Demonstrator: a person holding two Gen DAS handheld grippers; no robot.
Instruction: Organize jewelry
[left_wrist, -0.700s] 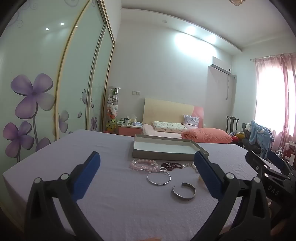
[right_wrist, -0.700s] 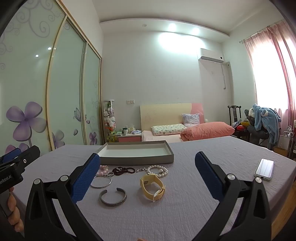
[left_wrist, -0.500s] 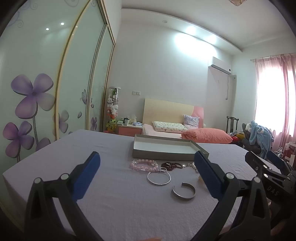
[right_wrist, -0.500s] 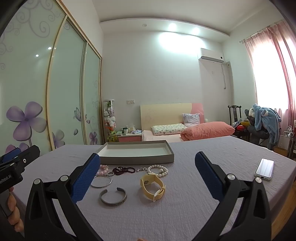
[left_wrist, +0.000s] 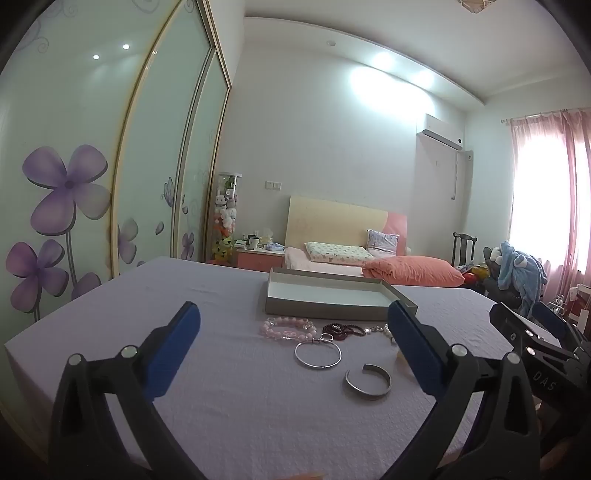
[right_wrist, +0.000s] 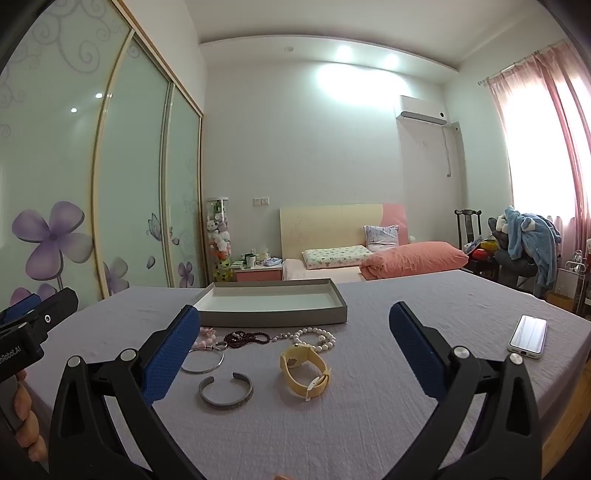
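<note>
A shallow grey tray lies on the lilac bedspread. In front of it lie a pink bead bracelet, a dark red bead string, a pearl bracelet, a thin silver bangle, a silver cuff and a yellow watch. My left gripper is open and empty, short of the jewelry. My right gripper is open and empty, also short of it.
A white phone lies on the bedspread at the right. Sliding wardrobe doors stand along the left. A second bed with a pink pillow lies beyond. A chair with blue clothes stands by the window.
</note>
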